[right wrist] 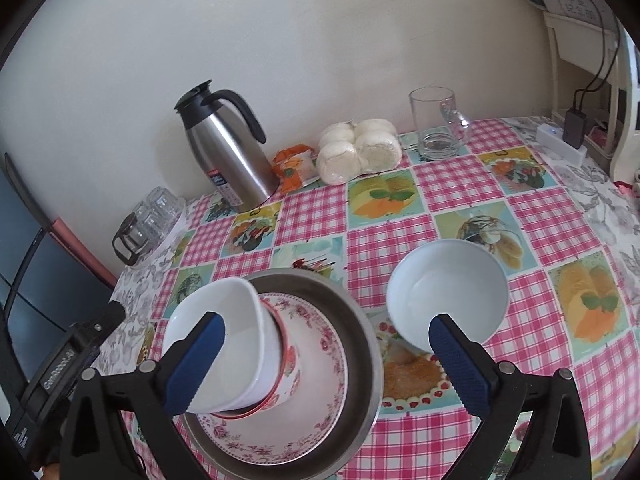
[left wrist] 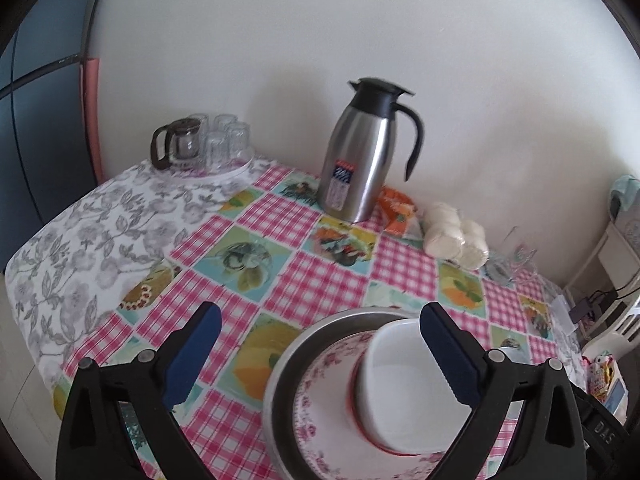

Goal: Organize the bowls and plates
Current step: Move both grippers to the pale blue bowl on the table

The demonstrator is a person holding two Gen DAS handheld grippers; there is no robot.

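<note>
A metal pan (right wrist: 360,344) on the table holds a pink-flowered plate (right wrist: 320,392), a red-rimmed flowered bowl (right wrist: 290,360) and a white bowl (right wrist: 224,344) stacked in it, tilted. The stack also shows in the left wrist view: pan (left wrist: 288,364), plate (left wrist: 320,412), white bowl (left wrist: 404,384). A second white bowl (right wrist: 448,288) stands alone to the pan's right. My left gripper (left wrist: 320,352) is open, just above the stack. My right gripper (right wrist: 326,364) is open and empty, over the pan and the lone bowl.
A steel thermos jug (right wrist: 228,152), an orange packet (right wrist: 294,168), wrapped white buns (right wrist: 360,150) and a glass mug (right wrist: 436,124) stand along the wall. A tray of glasses with a small pot (left wrist: 200,144) sits at the far left corner. A shelf (right wrist: 580,60) stands at right.
</note>
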